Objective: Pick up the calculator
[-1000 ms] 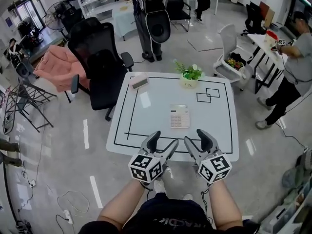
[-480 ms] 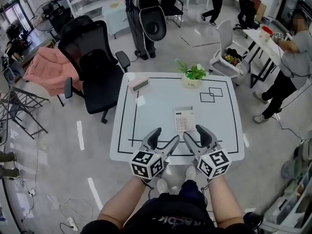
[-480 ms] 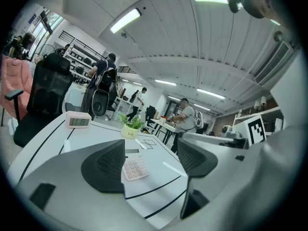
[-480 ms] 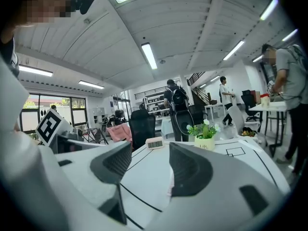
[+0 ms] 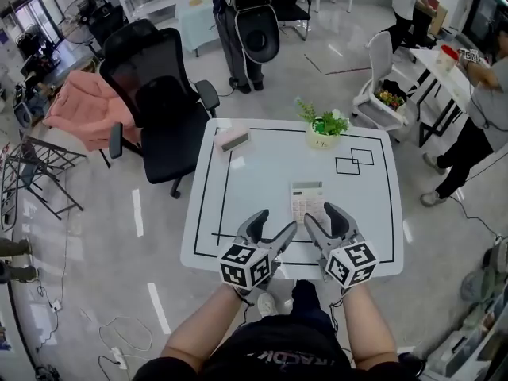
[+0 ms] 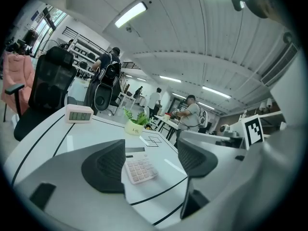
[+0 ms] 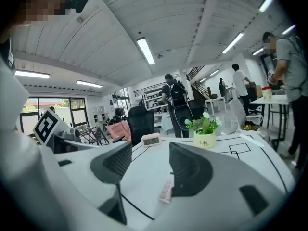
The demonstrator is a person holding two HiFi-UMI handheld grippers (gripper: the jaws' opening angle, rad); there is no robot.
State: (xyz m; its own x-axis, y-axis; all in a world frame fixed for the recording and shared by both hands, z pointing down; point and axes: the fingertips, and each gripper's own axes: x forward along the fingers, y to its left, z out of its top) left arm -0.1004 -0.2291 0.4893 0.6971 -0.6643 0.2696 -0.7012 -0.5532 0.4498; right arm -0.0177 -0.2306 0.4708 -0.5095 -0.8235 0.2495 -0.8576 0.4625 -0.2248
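Note:
A white calculator (image 5: 307, 199) with pale pink keys lies flat on the white table (image 5: 262, 173), right of centre near the front. Both grippers hover over the table's front edge, side by side. My left gripper (image 5: 274, 227) is open and empty, to the near left of the calculator. My right gripper (image 5: 321, 215) is open too, its tips just short of the calculator's near edge. In the left gripper view the calculator (image 6: 139, 165) shows between the jaws, a little ahead. In the right gripper view the calculator (image 7: 166, 190) peeks out beside the right-hand jaw, partly hidden.
A small pink clock (image 5: 232, 139) stands at the table's far left, and a potted plant (image 5: 325, 129) at the far middle. Black lines mark the tabletop. A black office chair (image 5: 155, 94) stands left of the table. People stand behind and to the right.
Both grippers have moved forward over the table's front edge toward the calculator, which has not moved. Both stay open.

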